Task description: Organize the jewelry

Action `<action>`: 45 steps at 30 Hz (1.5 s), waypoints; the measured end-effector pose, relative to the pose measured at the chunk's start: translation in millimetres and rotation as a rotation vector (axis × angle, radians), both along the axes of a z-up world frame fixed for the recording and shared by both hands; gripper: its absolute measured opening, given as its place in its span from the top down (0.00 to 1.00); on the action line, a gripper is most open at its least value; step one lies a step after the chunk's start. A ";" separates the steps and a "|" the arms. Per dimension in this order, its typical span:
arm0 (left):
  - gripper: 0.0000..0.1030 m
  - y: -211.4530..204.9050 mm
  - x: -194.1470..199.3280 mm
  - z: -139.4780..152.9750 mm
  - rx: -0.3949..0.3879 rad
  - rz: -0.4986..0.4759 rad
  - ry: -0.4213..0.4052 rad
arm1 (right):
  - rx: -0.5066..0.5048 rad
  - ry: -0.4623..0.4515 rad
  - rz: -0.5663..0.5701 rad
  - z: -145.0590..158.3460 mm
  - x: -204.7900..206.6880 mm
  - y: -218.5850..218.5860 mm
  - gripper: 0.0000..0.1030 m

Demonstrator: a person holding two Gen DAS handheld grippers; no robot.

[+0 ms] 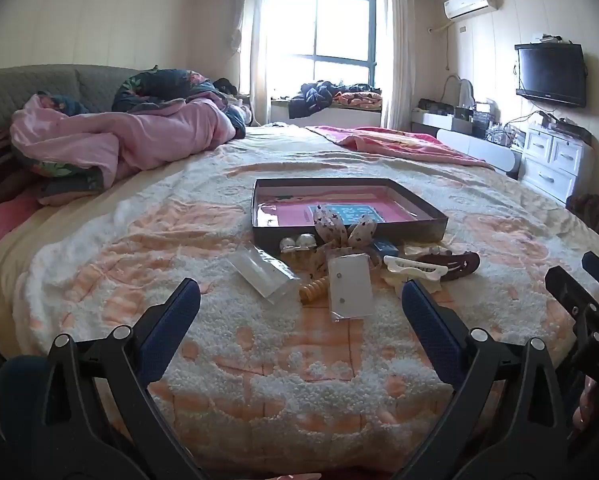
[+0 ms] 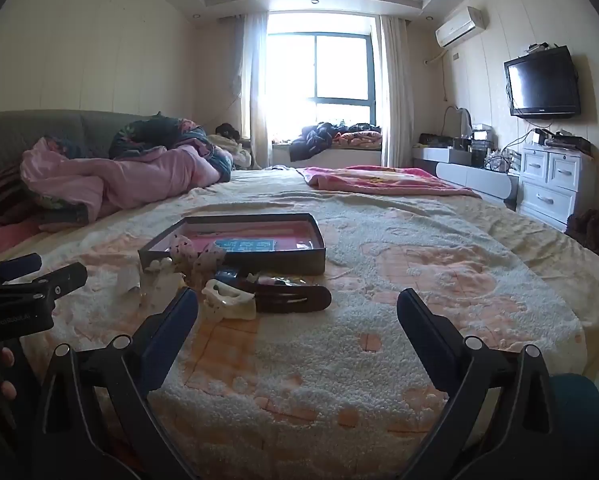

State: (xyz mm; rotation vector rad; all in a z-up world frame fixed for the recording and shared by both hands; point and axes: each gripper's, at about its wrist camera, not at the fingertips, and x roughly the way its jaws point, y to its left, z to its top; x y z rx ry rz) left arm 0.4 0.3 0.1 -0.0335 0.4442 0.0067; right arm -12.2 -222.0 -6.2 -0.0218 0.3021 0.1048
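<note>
A pile of jewelry and hair pieces lies on the bedspread in front of a shallow grey box (image 1: pixel 411 233) with a pink floor. In the pile are a polka-dot bow (image 1: pixel 341 224), an earring card in a clear bag (image 1: pixel 349 286), a clear packet (image 1: pixel 263 274), an orange spiral tie (image 1: pixel 313 290), a white claw clip (image 1: pixel 413 270) and a dark brown clip (image 1: pixel 459 264). My left gripper (image 1: pixel 299 302) is open just short of the earring card. My right gripper (image 2: pixel 297 312) is open over bare bedspread, with the white claw clip (image 2: pixel 227 300) and brown clip (image 2: pixel 295 298) to its front left.
A crumpled pink quilt (image 1: pixel 131 140) lies at the far left of the bed and a pink blanket (image 1: pixel 395 140) at the far right. White drawers (image 1: pixel 555 160) and a wall television (image 1: pixel 551 74) stand to the right. Each gripper shows at the edge of the other's view.
</note>
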 end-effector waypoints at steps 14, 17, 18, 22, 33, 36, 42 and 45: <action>0.10 3.2 -1.2 0.6 0.006 -0.002 -0.009 | 0.010 0.013 -0.004 -0.1 0.3 -2.2 0.06; 0.10 1.4 1.4 -1.6 0.009 -0.002 -0.007 | 0.007 0.011 -0.003 -0.5 1.3 -1.2 0.06; 0.10 0.8 0.7 -1.6 0.010 0.001 -0.010 | 0.006 0.011 -0.003 -0.5 1.3 -1.0 0.06; 0.10 3.4 0.5 -1.8 0.009 0.000 -0.008 | 0.004 0.009 -0.004 -0.3 0.2 -0.7 0.06; 0.10 3.8 0.8 -1.5 0.012 0.001 -0.010 | 0.003 0.003 0.001 3.0 0.5 1.5 0.06; 0.10 4.7 1.3 -1.1 0.014 0.002 -0.008 | 0.004 0.002 0.000 2.9 0.1 1.2 0.06; 0.10 2.3 2.4 -0.1 0.021 0.004 -0.012 | 0.004 0.001 0.001 2.8 0.1 1.3 0.06; 0.10 1.6 2.5 0.1 0.022 0.004 -0.013 | 0.005 0.000 0.000 2.6 -0.3 0.8 0.06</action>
